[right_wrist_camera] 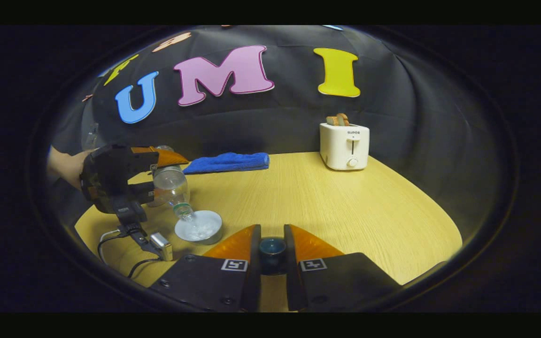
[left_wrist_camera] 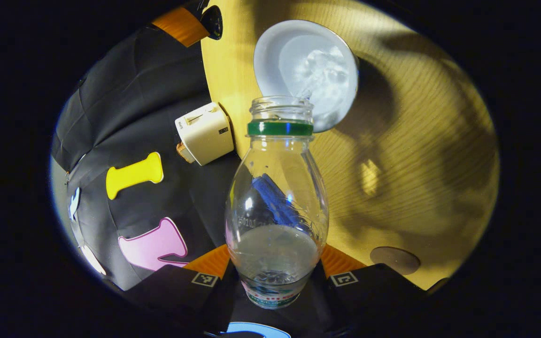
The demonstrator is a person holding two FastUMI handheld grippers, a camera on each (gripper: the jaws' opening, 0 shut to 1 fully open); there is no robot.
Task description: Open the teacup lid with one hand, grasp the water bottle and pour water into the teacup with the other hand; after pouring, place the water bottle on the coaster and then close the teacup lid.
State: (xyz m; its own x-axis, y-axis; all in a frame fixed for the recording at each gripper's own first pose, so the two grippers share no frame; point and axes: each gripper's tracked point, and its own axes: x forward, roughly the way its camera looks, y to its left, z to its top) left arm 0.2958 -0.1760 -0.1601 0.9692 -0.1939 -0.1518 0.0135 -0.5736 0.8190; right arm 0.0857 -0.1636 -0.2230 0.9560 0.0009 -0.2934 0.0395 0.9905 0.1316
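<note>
Clear plastic water bottle (left_wrist_camera: pixel 277 202) is clamped between both fingers of the left tool (left_wrist_camera: pixel 275 277), tipped so its open neck hangs over the white teacup (left_wrist_camera: pixel 308 70) on the wooden surface (left_wrist_camera: pixel 416 155), water streaming in. The right tool (right_wrist_camera: pixel 272 251) is closed on the dark teacup lid (right_wrist_camera: pixel 272 247), held low over the surface, just right of the teacup

The left gripper (right_wrist_camera: pixel 158 176) is tipped over, mouth end down, and its two fingers squeeze the water bottle (right_wrist_camera: pixel 171 186). A hand (right_wrist_camera: pixel 66 167) holds it. The right gripper (right_wrist_camera: pixel 272 251) pinches the teacup lid (right_wrist_camera: pixel 272 248).
</note>
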